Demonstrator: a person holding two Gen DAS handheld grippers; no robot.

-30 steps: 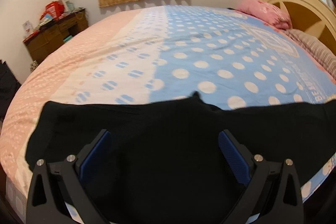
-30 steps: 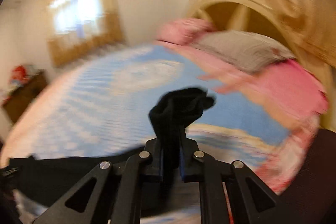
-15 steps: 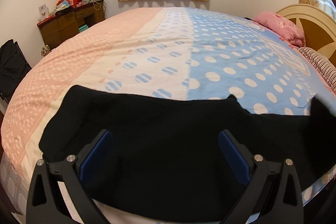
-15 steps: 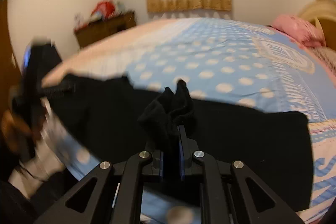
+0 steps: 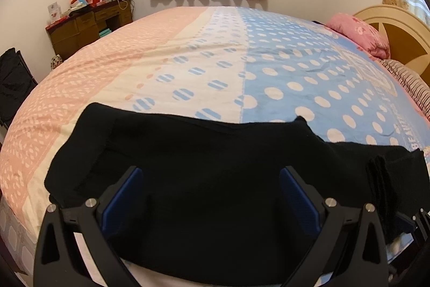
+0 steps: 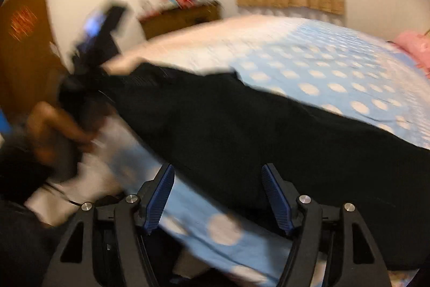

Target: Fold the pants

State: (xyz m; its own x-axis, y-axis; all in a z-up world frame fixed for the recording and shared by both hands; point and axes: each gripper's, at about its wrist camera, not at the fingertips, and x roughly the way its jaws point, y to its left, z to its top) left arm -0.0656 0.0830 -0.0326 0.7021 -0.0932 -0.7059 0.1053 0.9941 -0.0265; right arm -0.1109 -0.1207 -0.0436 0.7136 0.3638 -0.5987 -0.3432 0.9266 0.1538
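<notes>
Black pants (image 5: pixel 215 152) lie stretched along the near edge of the bed. My left gripper (image 5: pixel 211 174) hovers just above their middle, open, with its blue pads (image 5: pixel 123 195) wide apart and nothing pinched. A bunched fold of the fabric (image 5: pixel 381 179) stands up at the right end. In the blurred right wrist view my right gripper (image 6: pixel 217 171) is low over the pants (image 6: pixel 242 125), and its jaws are opening. The cloth edge runs under the gap, and the pads (image 6: pixel 161 195) do not press on it.
The bed cover (image 5: pixel 268 71) is pink, white and blue with dots. A pink pillow (image 5: pixel 360 34) and a headboard (image 5: pixel 403 26) lie to the right, and a cluttered wooden desk (image 5: pixel 88 26) at the back left. A person's hand (image 6: pixel 51 125) is at the left in the right wrist view.
My right gripper swung left and down with a bunch of black fabric, then let it go; its jaws now stand apart. The left gripper shifted slightly and stayed open.
</notes>
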